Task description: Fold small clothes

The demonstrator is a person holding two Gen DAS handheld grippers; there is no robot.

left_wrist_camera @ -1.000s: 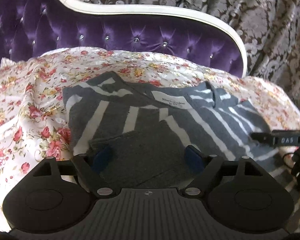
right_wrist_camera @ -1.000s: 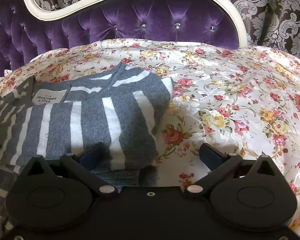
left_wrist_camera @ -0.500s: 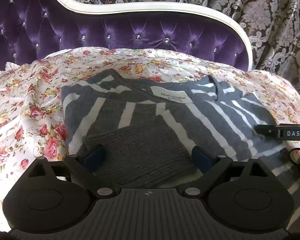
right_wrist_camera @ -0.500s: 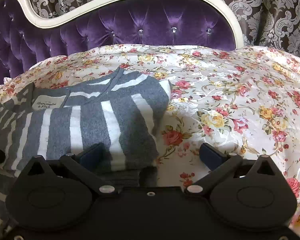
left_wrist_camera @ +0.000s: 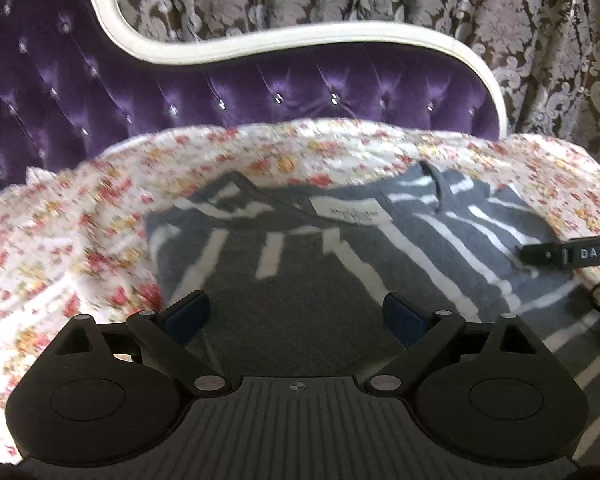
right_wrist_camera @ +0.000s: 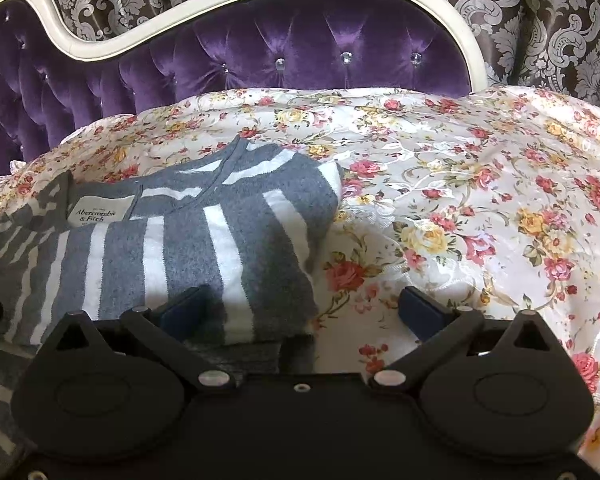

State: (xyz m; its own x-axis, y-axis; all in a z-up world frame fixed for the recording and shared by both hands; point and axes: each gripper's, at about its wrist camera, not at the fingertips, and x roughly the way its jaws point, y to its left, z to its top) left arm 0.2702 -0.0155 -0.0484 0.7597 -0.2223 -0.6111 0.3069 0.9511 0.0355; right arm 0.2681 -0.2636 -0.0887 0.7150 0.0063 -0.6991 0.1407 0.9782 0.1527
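Note:
A grey sweater with white stripes (left_wrist_camera: 420, 240) lies partly folded on the floral bedspread (left_wrist_camera: 80, 232), its white neck label (left_wrist_camera: 350, 212) facing up. A plain grey part (left_wrist_camera: 292, 320) is folded over its near side. My left gripper (left_wrist_camera: 296, 314) is open and empty, just above that grey part. In the right wrist view the sweater (right_wrist_camera: 188, 248) lies at the left with its right side folded in. My right gripper (right_wrist_camera: 300, 310) is open and empty over the sweater's right edge. Its finger also shows in the left wrist view (left_wrist_camera: 560, 254), marked DAS.
The bedspread (right_wrist_camera: 480, 208) covers a purple tufted sofa; its backrest (right_wrist_camera: 300, 48) with a white frame rises behind. Patterned curtains (right_wrist_camera: 560, 20) hang at the back. Bare bedspread lies to the right of the sweater.
My left gripper has pulled back and tilted up, so more of the backrest shows; its view is blurred by motion. My right gripper has drawn back a little. The sweater has not moved.

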